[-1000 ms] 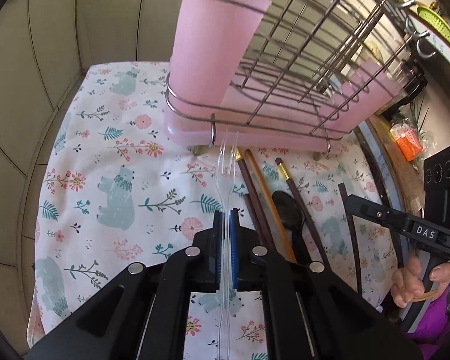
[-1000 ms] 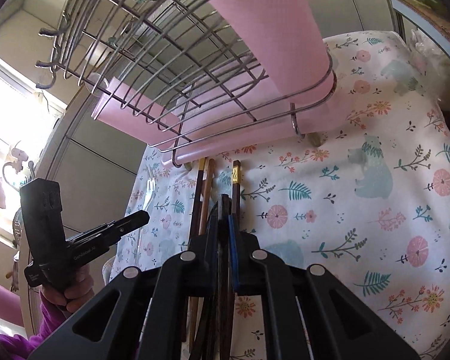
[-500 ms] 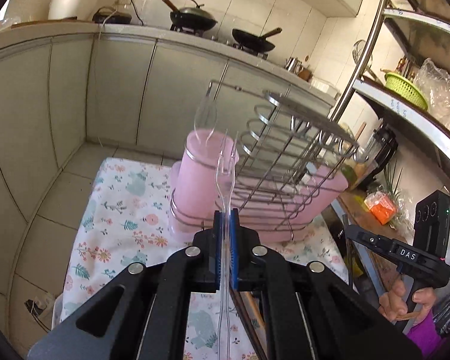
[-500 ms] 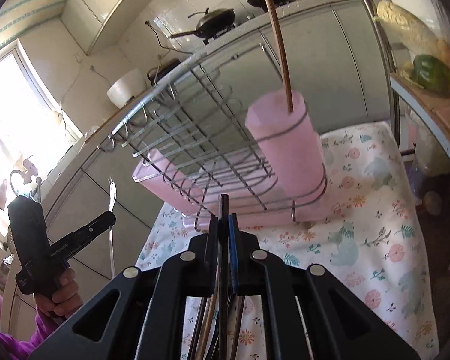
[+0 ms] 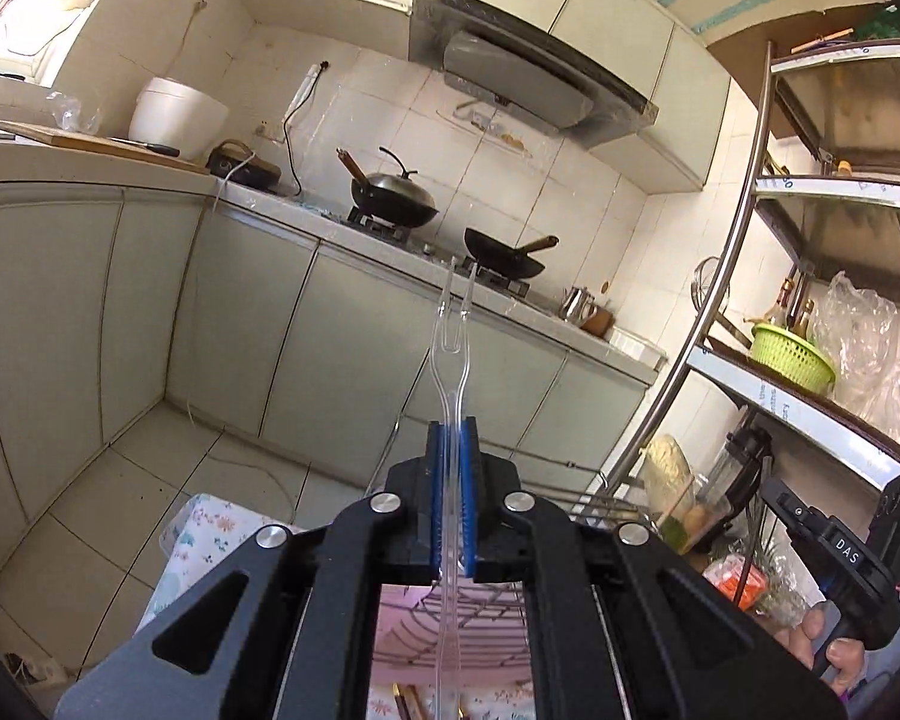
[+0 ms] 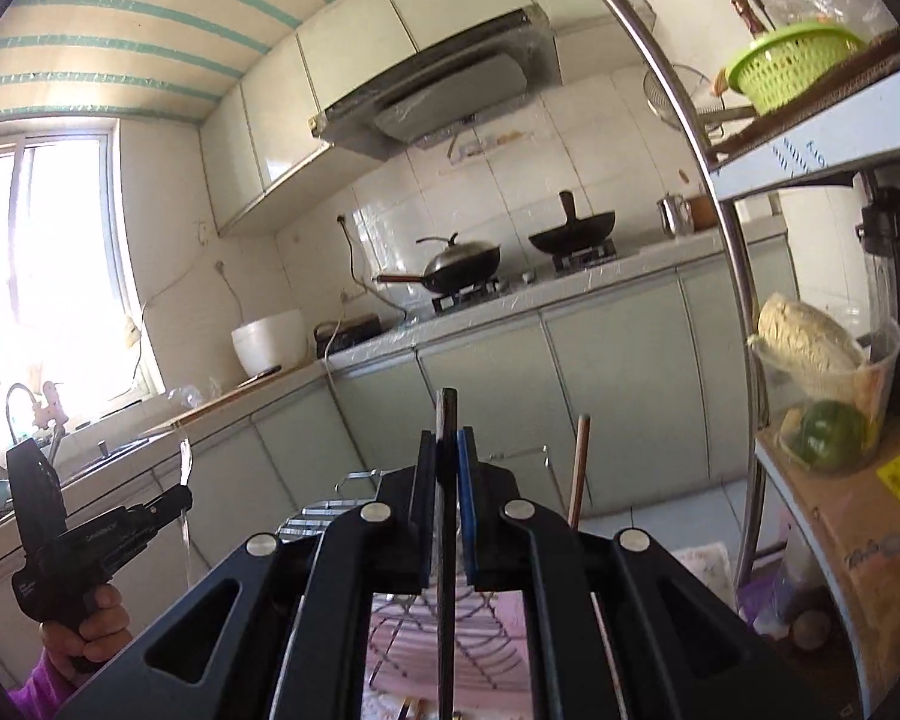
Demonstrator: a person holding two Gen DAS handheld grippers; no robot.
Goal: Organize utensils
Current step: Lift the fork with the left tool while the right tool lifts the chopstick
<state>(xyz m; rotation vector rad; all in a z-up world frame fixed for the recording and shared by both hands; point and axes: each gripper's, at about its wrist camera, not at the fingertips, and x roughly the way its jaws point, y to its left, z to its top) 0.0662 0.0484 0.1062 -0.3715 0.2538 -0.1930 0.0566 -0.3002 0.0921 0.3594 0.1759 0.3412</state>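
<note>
My left gripper is shut on a clear plastic fork, whose tines point up and away toward the stove. In the right wrist view this same gripper hangs at the left in a hand, fork upright. Between the blue pads of my right gripper, also shut, stands a dark chopstick. The wire dish rack with its pink tray lies below both grippers. A brown chopstick sticks up from the rack's right end; its cup is hidden.
Grey-green cabinets and a counter with two woks run across the back. A metal shelf unit with a green basket stands on the right. Beside it are a food-filled plastic cup and a cardboard box.
Both grippers rose off the flowered cloth and tipped up to near level, carrying the fork and the dark chopstick above the rack. The views now face the kitchen counter.
</note>
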